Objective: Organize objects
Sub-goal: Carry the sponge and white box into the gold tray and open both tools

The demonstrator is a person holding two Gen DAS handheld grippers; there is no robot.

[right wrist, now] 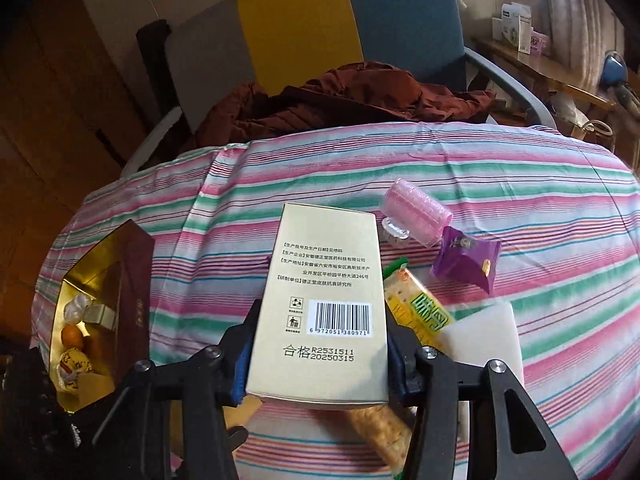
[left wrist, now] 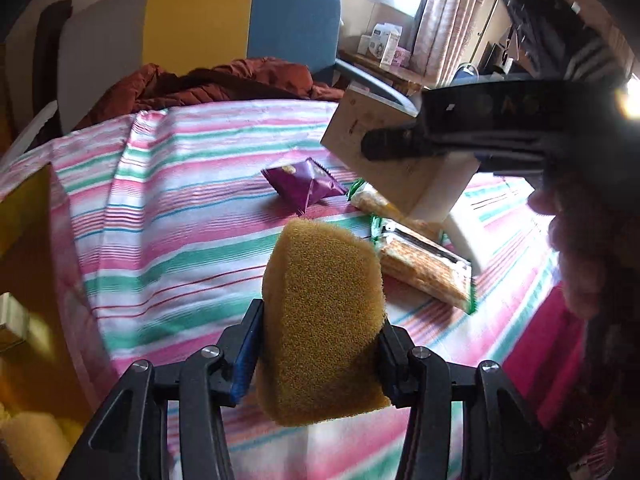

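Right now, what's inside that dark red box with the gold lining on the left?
In the red box I can see an orange, a pale wrapped ball, a small silvery carton and a patterned round snack. The box's wall hides whatever lies deeper inside.

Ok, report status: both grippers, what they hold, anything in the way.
Left gripper shut on sponge. Right gripper shut on box, held above the cracker packs. Storage box open at left, no obstruction seen.
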